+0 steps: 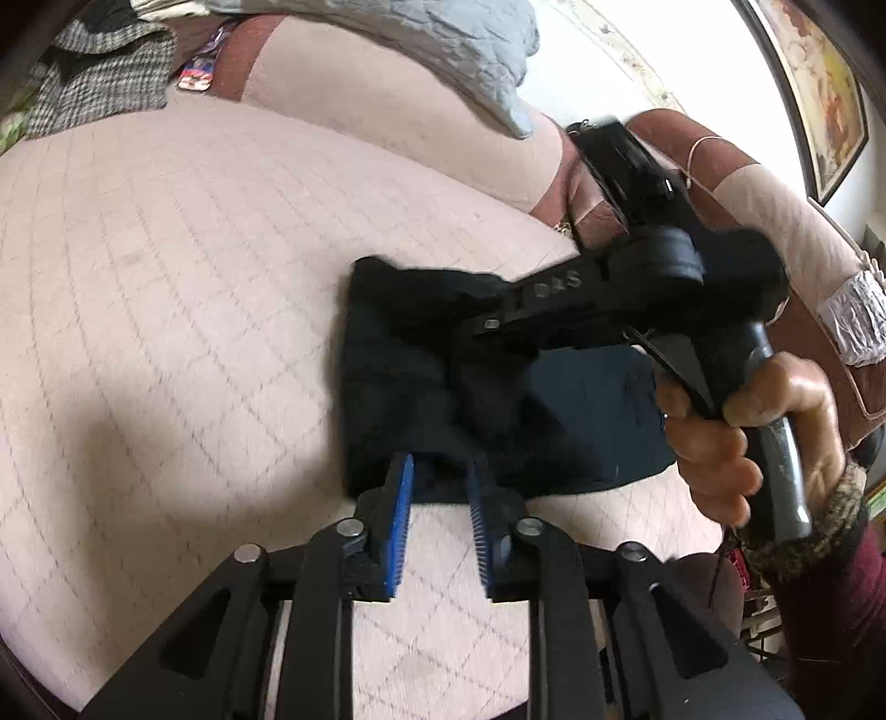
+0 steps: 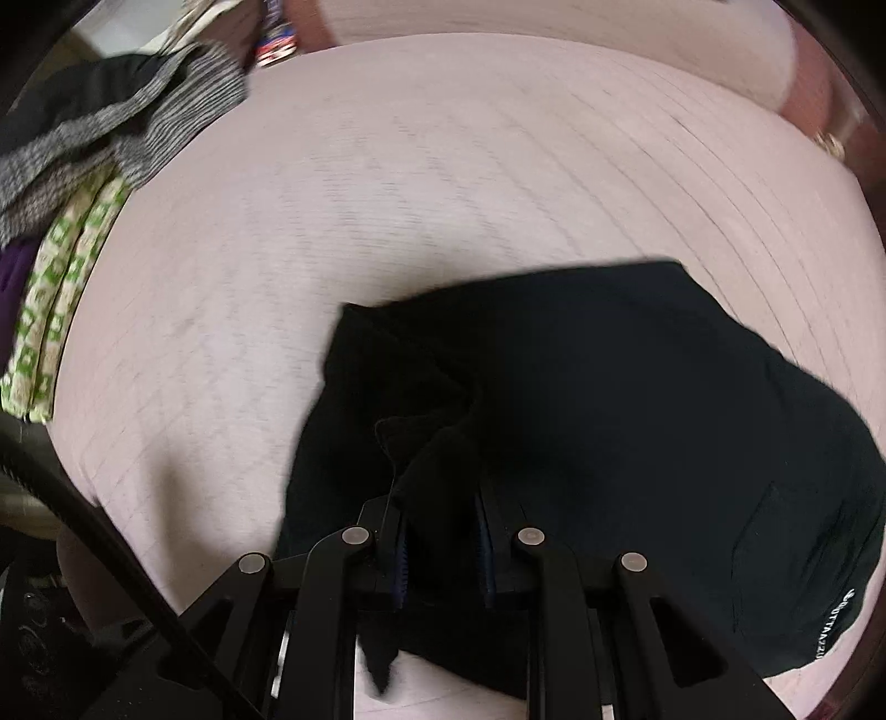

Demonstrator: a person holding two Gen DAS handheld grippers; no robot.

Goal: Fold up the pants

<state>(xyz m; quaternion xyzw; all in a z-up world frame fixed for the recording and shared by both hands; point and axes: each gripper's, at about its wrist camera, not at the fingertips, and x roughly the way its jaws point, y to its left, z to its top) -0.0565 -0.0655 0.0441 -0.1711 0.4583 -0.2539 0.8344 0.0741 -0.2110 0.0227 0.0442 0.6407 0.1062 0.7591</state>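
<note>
Black pants (image 1: pixel 443 399) lie bunched and partly folded on a pale pink quilted sofa seat (image 1: pixel 194 288). My left gripper (image 1: pixel 440 471) is open, its blue-padded fingers at the near edge of the pants. My right gripper (image 1: pixel 487 327) reaches in from the right over the top of the pants, held by a hand (image 1: pixel 736 432). In the right wrist view the pants (image 2: pixel 609 399) fill the lower right, and my right gripper (image 2: pixel 443 515) has a raised fold of the black cloth between its fingers.
A grey pillow (image 1: pixel 443 50) rests on the sofa back. A houndstooth garment (image 1: pixel 94 77) and a green patterned cloth (image 2: pixel 61 299) lie at the far left. A brown sofa arm (image 1: pixel 775 232) stands on the right, with a framed picture (image 1: pixel 814 83) above.
</note>
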